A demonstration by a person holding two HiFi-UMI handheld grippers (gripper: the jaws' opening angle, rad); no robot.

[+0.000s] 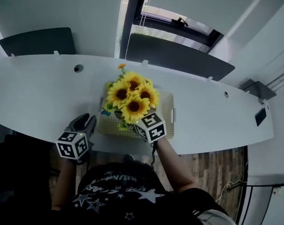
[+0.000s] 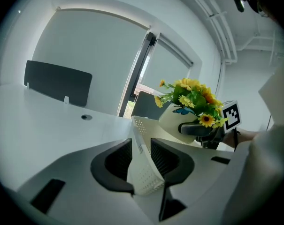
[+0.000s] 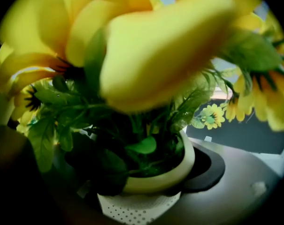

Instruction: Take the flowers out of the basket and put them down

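Observation:
A bunch of yellow sunflowers (image 1: 132,97) stands in a cream pot (image 3: 165,177) over the white perforated basket (image 1: 166,102) on the white table (image 1: 38,93). My right gripper (image 1: 134,122) reaches in under the blooms and is shut on the pot; one dark finger (image 3: 205,168) lies against the pot's wall, the other is hidden by leaves. In the left gripper view the pot (image 2: 172,121) shows above the basket's rim. My left gripper (image 2: 142,156) is open at the basket's near left corner, with the basket's wall (image 2: 142,172) between its jaws.
Two dark partition panels (image 1: 36,41) (image 1: 179,57) stand along the table's far edge. A round cable hole (image 1: 78,68) lies left of the basket. The table's front edge runs just under both grippers, and bare tabletop spreads left and right of the basket.

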